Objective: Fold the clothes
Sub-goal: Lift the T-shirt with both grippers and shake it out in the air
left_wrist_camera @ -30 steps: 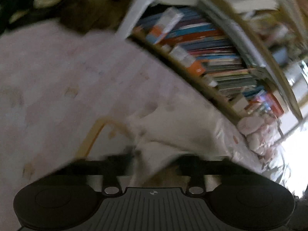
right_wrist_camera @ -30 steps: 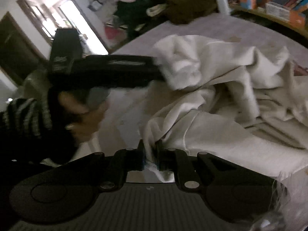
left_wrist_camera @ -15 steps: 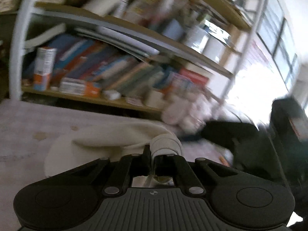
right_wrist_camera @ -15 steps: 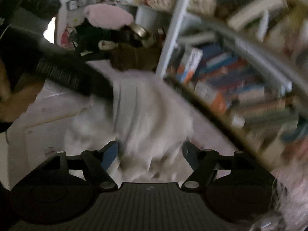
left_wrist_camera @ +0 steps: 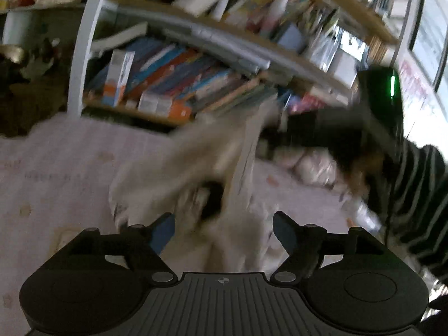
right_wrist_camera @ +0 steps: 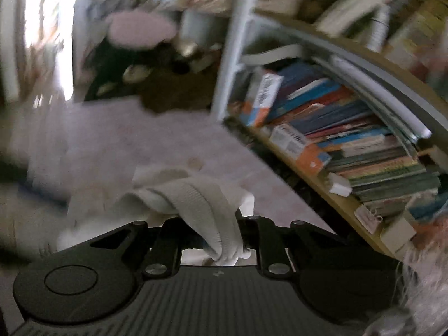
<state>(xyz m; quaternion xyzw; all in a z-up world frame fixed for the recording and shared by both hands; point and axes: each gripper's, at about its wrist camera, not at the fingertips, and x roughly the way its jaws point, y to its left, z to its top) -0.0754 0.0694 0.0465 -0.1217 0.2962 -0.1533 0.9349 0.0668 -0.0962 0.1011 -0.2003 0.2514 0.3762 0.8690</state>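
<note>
The cream garment (right_wrist_camera: 196, 196) hangs lifted over the pale pink bedspread (left_wrist_camera: 61, 168), in front of the bookshelf (right_wrist_camera: 350, 140); in the right wrist view a ribbed band of it, a cuff or a hem by the look of the knit, is pinched between the fingers of the right gripper (right_wrist_camera: 208, 221), which are drawn together on the cloth; from there the fabric falls away toward 10 o'clock in loose bunches; in the left wrist view the same garment (left_wrist_camera: 196, 168) shows as a blurred drape running from about 1 o'clock, where the dark body of the other gripper is seen beside a striped sleeve (left_wrist_camera: 414, 196), down toward 6 o'clock; the left gripper (left_wrist_camera: 224, 229) stands with its fingers spread wide and nothing between them, the cloth hanging just ahead of the gap. The garment looks soft, light and quite limp, with no stiffness to keep a shape once lifted, so it should sag from any single hold; the ribbed edge is thicker and less slippery than the plain weave, and seems the surer place to pinch; a second hold on a matching edge or corner would probably be needed to spread it flat. Its long axis appears to run down from the pinched band to the bedspread, though blur hides which end is collar and which is hem.
</note>
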